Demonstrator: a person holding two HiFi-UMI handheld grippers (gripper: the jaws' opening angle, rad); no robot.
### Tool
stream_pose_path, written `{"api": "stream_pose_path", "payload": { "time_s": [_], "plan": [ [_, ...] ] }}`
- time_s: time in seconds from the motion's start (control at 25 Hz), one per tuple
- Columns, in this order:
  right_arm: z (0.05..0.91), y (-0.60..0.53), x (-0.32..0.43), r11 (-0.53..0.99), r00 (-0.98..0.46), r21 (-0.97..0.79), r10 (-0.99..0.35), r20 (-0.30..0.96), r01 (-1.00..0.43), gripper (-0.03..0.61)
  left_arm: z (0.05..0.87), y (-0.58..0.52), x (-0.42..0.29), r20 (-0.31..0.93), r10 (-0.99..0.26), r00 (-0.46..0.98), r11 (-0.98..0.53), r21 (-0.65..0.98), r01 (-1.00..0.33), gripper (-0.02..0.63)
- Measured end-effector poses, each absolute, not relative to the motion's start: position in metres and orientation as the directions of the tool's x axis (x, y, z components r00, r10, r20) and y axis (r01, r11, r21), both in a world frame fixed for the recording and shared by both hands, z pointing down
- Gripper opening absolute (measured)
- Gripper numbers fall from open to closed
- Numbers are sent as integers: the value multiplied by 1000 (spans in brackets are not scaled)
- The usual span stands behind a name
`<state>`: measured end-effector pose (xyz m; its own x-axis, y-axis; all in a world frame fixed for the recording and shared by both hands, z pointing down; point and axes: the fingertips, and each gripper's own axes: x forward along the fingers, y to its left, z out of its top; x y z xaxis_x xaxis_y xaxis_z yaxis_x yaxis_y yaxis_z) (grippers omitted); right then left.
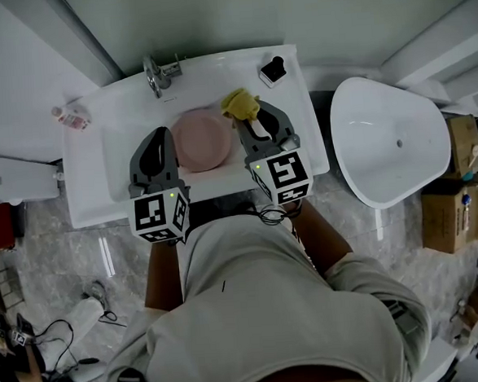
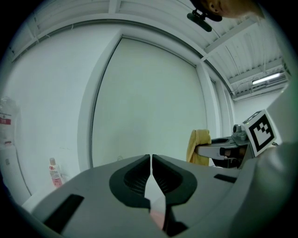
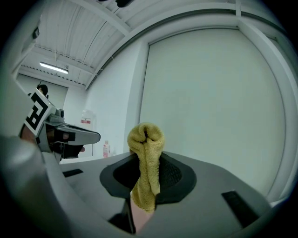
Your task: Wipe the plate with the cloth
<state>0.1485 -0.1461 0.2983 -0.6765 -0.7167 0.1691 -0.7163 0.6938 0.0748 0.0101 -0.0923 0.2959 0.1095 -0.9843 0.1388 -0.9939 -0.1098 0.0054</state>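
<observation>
Right tongs (image 3: 148,160) pinching fuzzy yellow cloth (image 3: 145,139), left tongs (image 2: 152,160) pressed together, round pink plate (image 1: 203,140)

This is a bathroom. A white washbasin (image 1: 84,189) with a chrome tap (image 1: 156,73) stands against the wall, and a white bathtub (image 1: 391,143) sits beside it on a marbled tile floor (image 1: 64,255). Cardboard boxes (image 1: 446,212) and loose cables (image 1: 45,334) lie around the edges.

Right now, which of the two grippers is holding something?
The right gripper, clamped on a yellow cloth; the left gripper has its jaws shut on nothing.
</observation>
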Motion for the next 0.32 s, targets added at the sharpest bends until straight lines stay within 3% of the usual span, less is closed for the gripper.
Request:
{"api": "stream_pose_path", "payload": {
  "time_s": [0.32],
  "plan": [
    [312, -144, 142, 701, -679, 68, -707, 198, -710, 78, 311, -92, 8, 168, -978, 125, -124, 16, -992, 29]
  ]
}}
